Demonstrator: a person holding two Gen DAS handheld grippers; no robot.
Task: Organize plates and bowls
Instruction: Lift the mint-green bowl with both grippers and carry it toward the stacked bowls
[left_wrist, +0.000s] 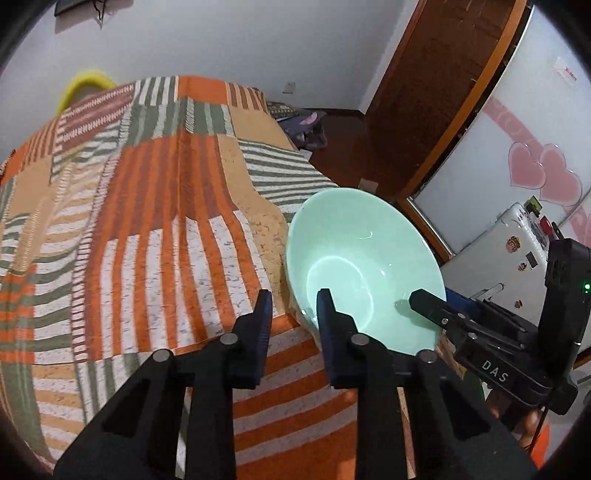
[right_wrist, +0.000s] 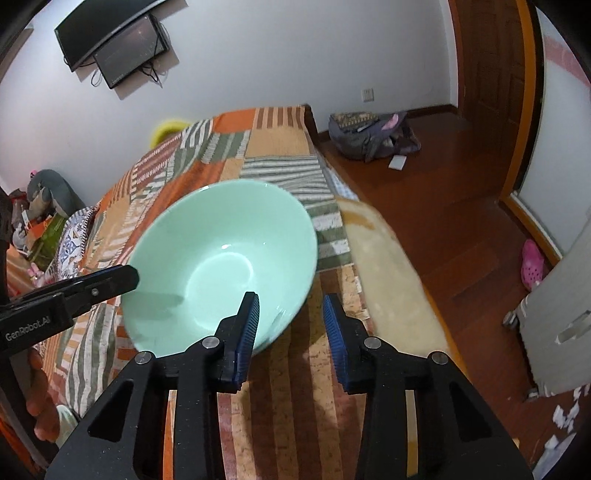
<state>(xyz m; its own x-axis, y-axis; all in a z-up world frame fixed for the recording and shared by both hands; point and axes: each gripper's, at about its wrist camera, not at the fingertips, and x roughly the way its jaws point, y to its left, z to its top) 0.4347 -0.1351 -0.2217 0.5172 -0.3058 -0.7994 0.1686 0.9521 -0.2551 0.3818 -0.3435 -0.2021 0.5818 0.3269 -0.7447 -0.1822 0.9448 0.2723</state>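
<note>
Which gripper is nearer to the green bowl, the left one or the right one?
Neither is clearly nearer. The left gripper straddles the bowl's rim, one finger inside, one outside. The right gripper straddles the opposite rim the same way. Both are open.

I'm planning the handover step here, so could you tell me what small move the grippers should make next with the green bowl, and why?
Probably close the right gripper on the near rim of the green bowl. Its open fingers straddle that rim, one inside and one outside. The left gripper is open too, straddling the opposite rim, so nothing yet clamps the tilted bowl over the striped cloth.
</note>
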